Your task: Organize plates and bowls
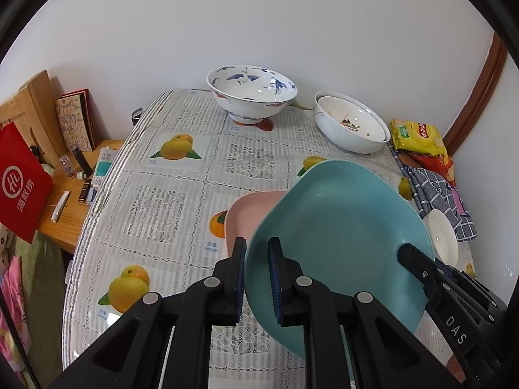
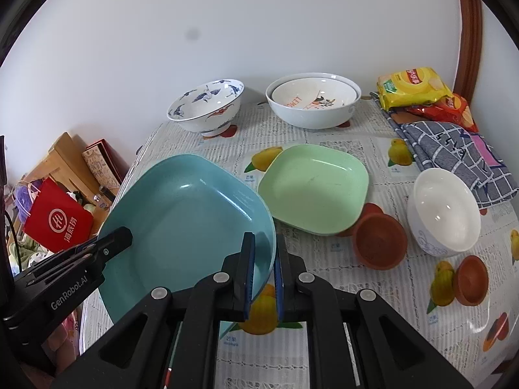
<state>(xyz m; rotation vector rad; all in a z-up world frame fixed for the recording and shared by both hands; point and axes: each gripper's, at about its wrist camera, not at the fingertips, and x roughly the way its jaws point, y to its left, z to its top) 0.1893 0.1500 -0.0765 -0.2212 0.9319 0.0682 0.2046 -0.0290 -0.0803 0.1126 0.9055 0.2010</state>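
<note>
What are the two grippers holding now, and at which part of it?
Both hold the blue plate by its rim, on opposite edges: the left gripper pinches one edge, the right gripper pinches the other. The plate is tilted above the table.

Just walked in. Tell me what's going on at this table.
A person with two handheld grippers is sorting dishes. Both the left gripper and the right gripper are clamped on opposite rims of the teal plate, holding it tilted above the table. A pink plate lies partly beneath it and a green plate sits beside it. Bowls stand at the back, one nested in another.
</note>
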